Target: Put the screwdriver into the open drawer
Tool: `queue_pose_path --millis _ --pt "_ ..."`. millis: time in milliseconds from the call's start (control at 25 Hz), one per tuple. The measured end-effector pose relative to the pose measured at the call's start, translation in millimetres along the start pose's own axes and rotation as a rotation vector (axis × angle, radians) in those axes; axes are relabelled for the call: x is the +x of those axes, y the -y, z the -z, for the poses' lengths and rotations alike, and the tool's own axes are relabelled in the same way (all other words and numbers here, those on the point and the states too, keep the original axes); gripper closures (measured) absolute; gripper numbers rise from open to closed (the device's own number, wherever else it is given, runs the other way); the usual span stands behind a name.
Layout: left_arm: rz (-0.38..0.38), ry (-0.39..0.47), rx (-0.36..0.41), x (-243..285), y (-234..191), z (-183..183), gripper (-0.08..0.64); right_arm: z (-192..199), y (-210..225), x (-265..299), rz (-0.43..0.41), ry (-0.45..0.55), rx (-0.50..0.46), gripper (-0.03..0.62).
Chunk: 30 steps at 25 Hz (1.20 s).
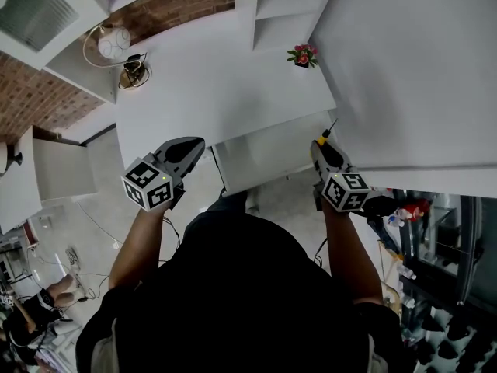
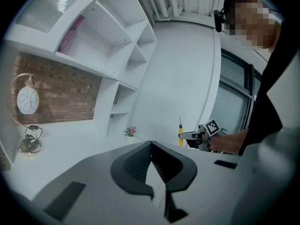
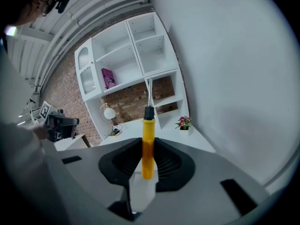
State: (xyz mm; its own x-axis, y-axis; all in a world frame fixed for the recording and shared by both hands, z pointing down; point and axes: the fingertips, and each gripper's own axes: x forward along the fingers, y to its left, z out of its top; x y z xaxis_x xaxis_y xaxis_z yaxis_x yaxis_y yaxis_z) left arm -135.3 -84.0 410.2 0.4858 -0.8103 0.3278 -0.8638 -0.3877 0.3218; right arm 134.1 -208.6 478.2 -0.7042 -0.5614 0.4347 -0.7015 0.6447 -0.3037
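My right gripper [image 1: 321,146] is shut on the screwdriver [image 1: 324,136], which has a yellow handle and a thin metal shaft pointing away from me. In the right gripper view the screwdriver [image 3: 147,144] stands upright between the black jaws, its shaft rising past them. The open drawer [image 1: 268,160] sticks out from under the white desk [image 1: 225,84], just left of the right gripper. My left gripper [image 1: 190,148] hovers at the desk's front edge, left of the drawer; its jaws meet with nothing between them [image 2: 151,148]. The left gripper view also catches the screwdriver [image 2: 180,131] in the right gripper [image 2: 193,136].
A globe lamp [image 1: 114,43] stands at the desk's back left and a small flower pot [image 1: 303,55] at its back right. White shelves [image 1: 272,6] rise behind. A large white panel [image 1: 411,68] fills the right side. A cluttered rack [image 1: 419,239] lies low at the right.
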Motion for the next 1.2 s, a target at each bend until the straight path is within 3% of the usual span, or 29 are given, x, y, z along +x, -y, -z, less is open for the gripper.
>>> queue_pose_path --millis 440,720,920,1200 --pt "-0.009 -0.018 -0.003 3 -10 6 0.541 12 6 21 0.007 -0.038 -0.008 0.506" --pt "-0.021 -0.029 -0.012 5 -20 5 0.541 35 15 42 0.009 -0.099 -0.010 0.506" --pt "-0.029 -0.043 -0.016 8 -26 8 0.541 59 27 60 0.026 -0.153 -0.091 0.506" --pt "-0.032 -0.065 -0.025 13 -33 9 0.541 88 45 83 0.040 -0.222 -0.065 0.506"
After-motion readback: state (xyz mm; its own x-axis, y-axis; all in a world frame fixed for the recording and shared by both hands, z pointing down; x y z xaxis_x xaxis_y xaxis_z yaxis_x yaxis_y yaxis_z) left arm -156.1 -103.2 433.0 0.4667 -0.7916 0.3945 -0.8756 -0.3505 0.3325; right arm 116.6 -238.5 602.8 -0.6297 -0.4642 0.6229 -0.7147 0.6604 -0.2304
